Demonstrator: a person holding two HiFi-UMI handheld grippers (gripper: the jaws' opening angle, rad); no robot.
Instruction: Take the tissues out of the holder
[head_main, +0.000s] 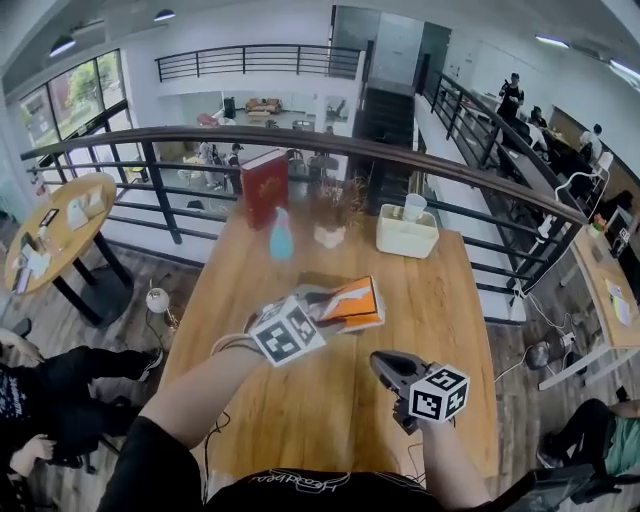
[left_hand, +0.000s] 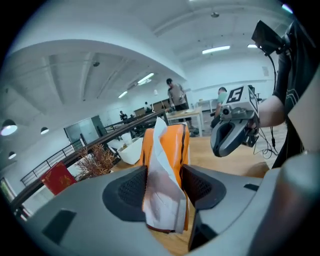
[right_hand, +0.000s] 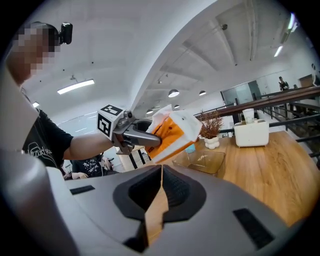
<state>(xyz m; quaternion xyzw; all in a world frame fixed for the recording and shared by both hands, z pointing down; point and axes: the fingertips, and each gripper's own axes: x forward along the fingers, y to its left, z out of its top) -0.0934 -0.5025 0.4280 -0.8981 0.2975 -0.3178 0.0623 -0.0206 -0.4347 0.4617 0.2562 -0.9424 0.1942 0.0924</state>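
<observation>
Head view: one wooden table (head_main: 330, 420) with a smooth top. Near the middle of the picture, the left gripper (head_main: 325, 308) holds one orange tissue pack (head_main: 360, 303), a box shape with soft sides. The right gripper (head_main: 384, 363) is at 5 o'clock from the pack and apart from it. At 12 o'clock, four things stand on the far side of the table: a red box (head_main: 265, 187), a blue bottle (head_main: 282, 236), a dry plant in a white pot (head_main: 329, 235), and a cream container (head_main: 406, 233).

Left gripper view: the jaws pinch the pack on both sides. One white tissue (left_hand: 162, 195), creased, hangs out of it.

Right gripper view: the jaws are pressed together with nothing between them. One clear flat tray (right_hand: 200, 161) lies on the table. The pack is in the air at 10 o'clock from the tray and does not touch it.
</observation>
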